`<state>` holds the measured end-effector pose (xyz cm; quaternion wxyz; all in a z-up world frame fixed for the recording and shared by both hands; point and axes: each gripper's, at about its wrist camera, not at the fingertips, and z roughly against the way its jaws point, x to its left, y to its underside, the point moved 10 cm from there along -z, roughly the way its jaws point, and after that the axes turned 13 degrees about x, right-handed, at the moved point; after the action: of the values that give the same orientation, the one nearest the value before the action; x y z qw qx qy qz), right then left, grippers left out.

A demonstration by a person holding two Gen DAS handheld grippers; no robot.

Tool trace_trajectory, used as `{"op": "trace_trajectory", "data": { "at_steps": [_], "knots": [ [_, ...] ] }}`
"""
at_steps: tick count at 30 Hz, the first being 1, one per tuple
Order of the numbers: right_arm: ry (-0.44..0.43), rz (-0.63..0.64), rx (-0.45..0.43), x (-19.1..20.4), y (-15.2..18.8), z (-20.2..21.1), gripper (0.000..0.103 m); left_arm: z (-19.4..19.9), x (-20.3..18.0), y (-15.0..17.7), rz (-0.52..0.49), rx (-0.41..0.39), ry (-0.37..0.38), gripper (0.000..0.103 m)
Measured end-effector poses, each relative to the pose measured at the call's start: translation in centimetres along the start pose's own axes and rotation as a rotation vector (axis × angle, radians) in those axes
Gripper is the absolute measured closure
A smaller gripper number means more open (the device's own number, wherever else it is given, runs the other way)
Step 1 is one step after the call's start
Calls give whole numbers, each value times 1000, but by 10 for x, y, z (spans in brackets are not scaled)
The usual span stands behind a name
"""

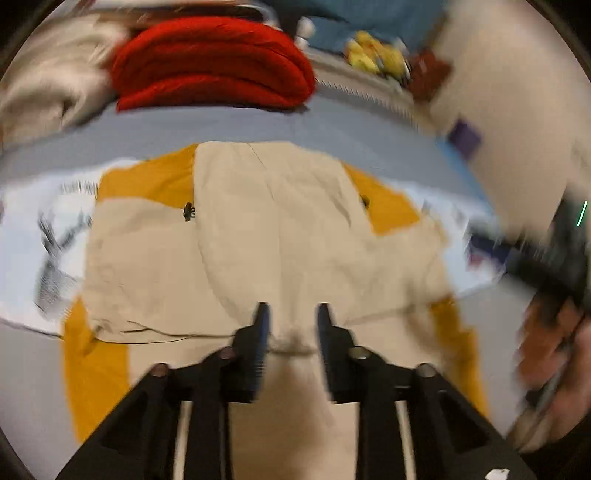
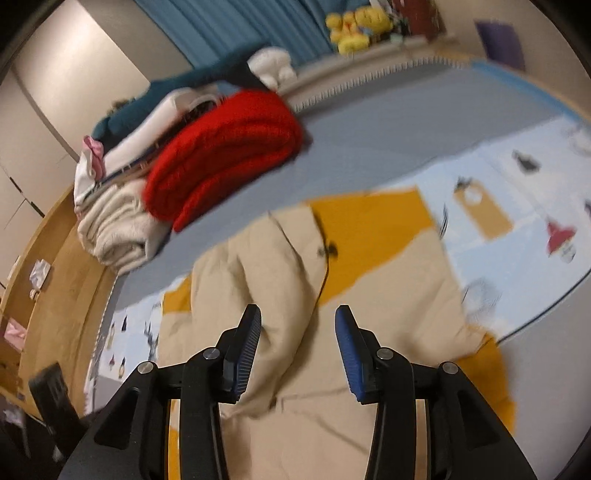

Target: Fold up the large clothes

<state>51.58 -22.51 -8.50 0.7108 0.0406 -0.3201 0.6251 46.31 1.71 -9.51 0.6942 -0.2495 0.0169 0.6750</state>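
Observation:
A large beige garment (image 1: 280, 229) with mustard-yellow panels and black toggles lies spread flat on a printed light-blue mat (image 1: 29, 221). My left gripper (image 1: 293, 317) hovers over its near middle, jaws apart, with a small ridge of beige cloth lying between the fingers and not pinched. In the right wrist view the same garment (image 2: 388, 295) shows a long raised fold running between the fingers of my right gripper (image 2: 298, 325), which stands open above it. The right gripper's black body and a hand (image 1: 554, 350) blur at the far right of the left wrist view.
A folded red blanket (image 2: 229, 155) and a cream one (image 2: 114, 229) are stacked with other clothes beyond the garment on the grey bed surface (image 2: 369, 122). Yellow plush toys (image 2: 354, 26) sit on a ledge at the back. A wooden frame (image 2: 55, 277) runs along the left.

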Motion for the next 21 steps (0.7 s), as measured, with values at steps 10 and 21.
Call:
{"op": "trace_trajectory", "data": {
  "at_steps": [10, 21],
  "knots": [
    [-78, -99, 218, -2, 34, -90, 60, -77, 78, 2, 429, 131, 155, 66],
    [-160, -50, 231, 24, 37, -127, 75, -74, 60, -14, 412, 89, 266, 102]
  ]
}}
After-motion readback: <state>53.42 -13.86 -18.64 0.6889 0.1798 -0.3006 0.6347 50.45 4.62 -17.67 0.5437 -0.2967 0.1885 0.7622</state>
